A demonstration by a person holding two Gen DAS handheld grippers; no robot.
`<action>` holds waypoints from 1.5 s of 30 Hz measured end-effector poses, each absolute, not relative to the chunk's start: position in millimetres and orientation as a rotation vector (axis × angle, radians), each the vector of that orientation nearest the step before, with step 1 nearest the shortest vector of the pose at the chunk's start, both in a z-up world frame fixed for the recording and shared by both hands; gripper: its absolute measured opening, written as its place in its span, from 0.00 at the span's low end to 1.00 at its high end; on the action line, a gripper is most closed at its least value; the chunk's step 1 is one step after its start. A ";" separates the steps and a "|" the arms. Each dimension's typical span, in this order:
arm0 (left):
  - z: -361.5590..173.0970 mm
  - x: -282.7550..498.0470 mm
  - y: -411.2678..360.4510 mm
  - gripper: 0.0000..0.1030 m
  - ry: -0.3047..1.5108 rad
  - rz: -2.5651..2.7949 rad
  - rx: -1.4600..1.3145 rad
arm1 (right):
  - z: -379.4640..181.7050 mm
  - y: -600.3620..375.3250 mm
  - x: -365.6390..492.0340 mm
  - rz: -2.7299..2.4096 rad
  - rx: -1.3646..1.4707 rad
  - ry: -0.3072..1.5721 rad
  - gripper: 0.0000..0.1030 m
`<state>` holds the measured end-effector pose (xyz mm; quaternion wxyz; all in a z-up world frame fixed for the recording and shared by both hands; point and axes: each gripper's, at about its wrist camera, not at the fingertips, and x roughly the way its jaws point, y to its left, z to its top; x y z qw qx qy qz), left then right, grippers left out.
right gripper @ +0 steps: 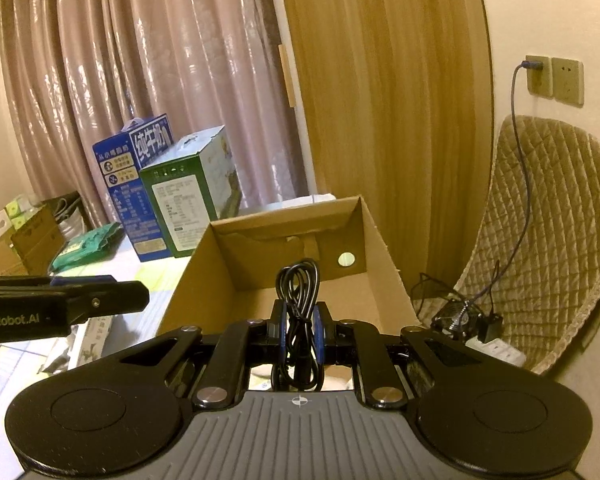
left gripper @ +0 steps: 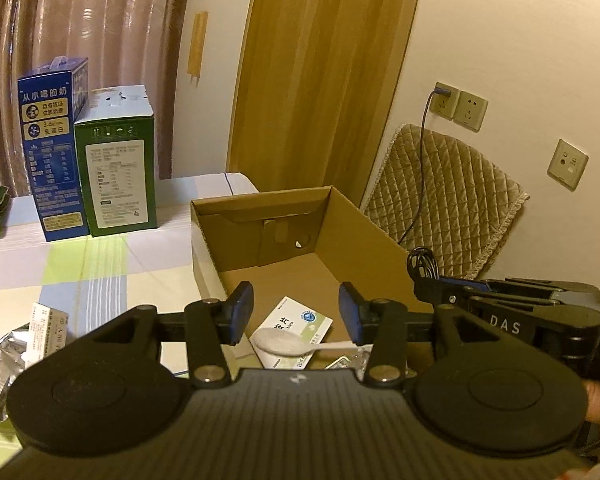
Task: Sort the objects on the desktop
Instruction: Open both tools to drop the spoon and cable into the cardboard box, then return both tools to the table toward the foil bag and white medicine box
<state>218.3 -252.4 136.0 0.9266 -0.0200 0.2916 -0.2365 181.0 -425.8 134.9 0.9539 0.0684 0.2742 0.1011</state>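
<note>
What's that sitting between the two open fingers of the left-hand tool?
In the left wrist view, a white plastic spoon lies on a small white medicine packet inside the cardboard box, between the left gripper fingers.

Blue carton (left gripper: 52, 152), far left beyond the left gripper (left gripper: 296, 312): white heading "从小喝的奶"; yellow panels below, one showing "3.2g"; the small print under them is too fine to read. Its side face, seen from the right wrist, carries large characters, apparently "纯牛奶".

Green carton (left gripper: 116, 172) just right of the blue one: white table label, print illegible.

White card (left gripper: 296, 328) in the cardboard box (left gripper: 360, 236), below and between the left gripper's fingers: "片" legible beside a round blue logo.

Right gripper (right gripper: 300, 332) body, at right in the left wrist view: "DAS".

Left gripper body, at left in the right wrist view: "enRobot.AI", start cut off.
</note>
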 end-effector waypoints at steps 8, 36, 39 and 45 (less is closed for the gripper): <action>133.5 214.0 -244.4 0.51 0.594 -0.471 -0.043 | 136.9 -427.5 188.1 0.239 0.188 0.563 0.11; 135.6 129.9 -152.9 0.99 0.578 -0.359 -0.017 | 180.7 -385.9 118.5 0.268 0.197 0.453 0.98; 131.2 113.5 -129.4 0.99 0.596 -0.334 -0.015 | 184.0 -367.4 110.2 0.308 0.187 0.457 0.98; 122.8 85.2 -79.7 0.99 0.593 -0.243 0.015 | 184.1 -320.6 97.5 0.392 0.169 0.467 0.98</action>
